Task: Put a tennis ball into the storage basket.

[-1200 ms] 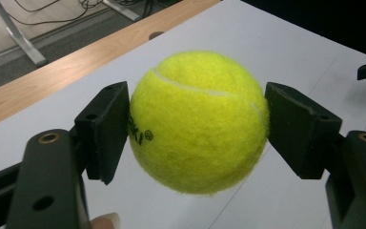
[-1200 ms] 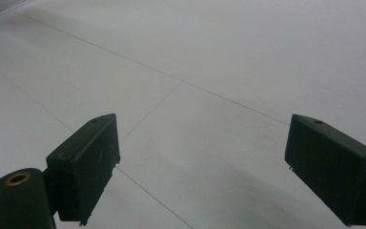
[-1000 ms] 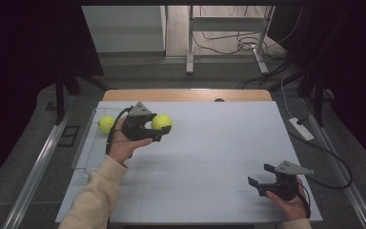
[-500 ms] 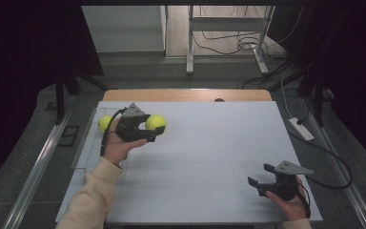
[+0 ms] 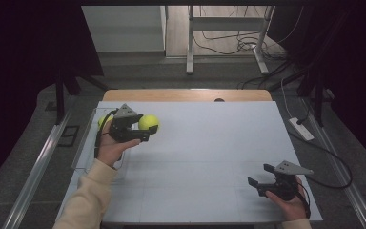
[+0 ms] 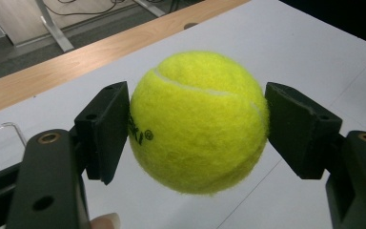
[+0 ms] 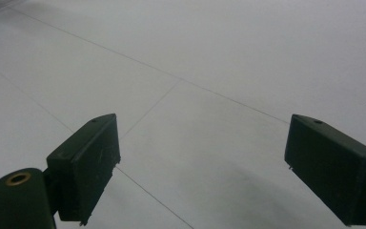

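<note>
At the near right corner of the white table, the right gripper is resting low in the person's right hand, its jaws standing spread wide with nothing between them. In the right gripper view the two black pads are framing bare table surface crossed by thin seam lines.

Farther up on the left side, a cream sleeve is reaching in from the near edge, and the left hand is gripping the left gripper above the table's left part. That gripper is pinching a yellow-green tennis ball between its jaws. In the left gripper view the tennis ball is sitting squarely between the two pads, each pressing against one side of the felt, with a white seam curving across its top and a black printed mark facing the left pad. The ball is being held clear of the table, the white surface showing beneath it.

Just behind the left gripper, a second tennis ball is peeking out, lying in a clear plastic tray at the table's left edge.

Beyond the white surface a wooden strip is running along the far edge, and past it cables are lying on the floor
</note>
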Demonstrator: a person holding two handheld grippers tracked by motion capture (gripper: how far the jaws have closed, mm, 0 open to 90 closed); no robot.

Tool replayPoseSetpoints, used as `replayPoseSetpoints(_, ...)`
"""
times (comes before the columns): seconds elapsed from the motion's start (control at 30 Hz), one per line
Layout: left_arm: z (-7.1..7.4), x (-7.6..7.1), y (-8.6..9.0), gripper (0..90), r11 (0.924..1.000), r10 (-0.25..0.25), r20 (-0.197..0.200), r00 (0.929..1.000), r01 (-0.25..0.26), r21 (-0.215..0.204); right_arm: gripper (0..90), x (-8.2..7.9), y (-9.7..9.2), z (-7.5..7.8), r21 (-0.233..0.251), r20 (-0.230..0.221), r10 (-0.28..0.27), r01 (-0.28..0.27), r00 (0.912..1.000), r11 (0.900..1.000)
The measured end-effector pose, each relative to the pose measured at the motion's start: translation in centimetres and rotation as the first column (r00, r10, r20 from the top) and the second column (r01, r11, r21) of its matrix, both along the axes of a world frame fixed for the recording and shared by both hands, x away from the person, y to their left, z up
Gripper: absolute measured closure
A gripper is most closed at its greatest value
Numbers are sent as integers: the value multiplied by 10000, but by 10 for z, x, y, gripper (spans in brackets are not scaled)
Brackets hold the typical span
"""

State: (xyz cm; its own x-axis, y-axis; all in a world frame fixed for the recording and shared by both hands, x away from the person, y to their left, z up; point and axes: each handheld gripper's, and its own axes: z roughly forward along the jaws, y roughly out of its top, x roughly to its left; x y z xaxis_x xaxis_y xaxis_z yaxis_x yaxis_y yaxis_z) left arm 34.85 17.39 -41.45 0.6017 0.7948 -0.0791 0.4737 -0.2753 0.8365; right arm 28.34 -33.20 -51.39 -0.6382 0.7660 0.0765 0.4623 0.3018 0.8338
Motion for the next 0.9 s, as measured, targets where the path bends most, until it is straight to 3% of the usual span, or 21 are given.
replayPoseSetpoints(0.37, -2, -1, 6, 278, 9996, 257, 36, 9997, -257, 101, 119, 0, 0, 0, 10, 14, 1, -1, 10000, 10000)
replayPoseSetpoints(0.9, -4, -6, 28, 278, 9969, 782, 74, 9969, -782, -37, 119, 0, 1, 1, 20, 11, -23, 23, 10000, 10000)
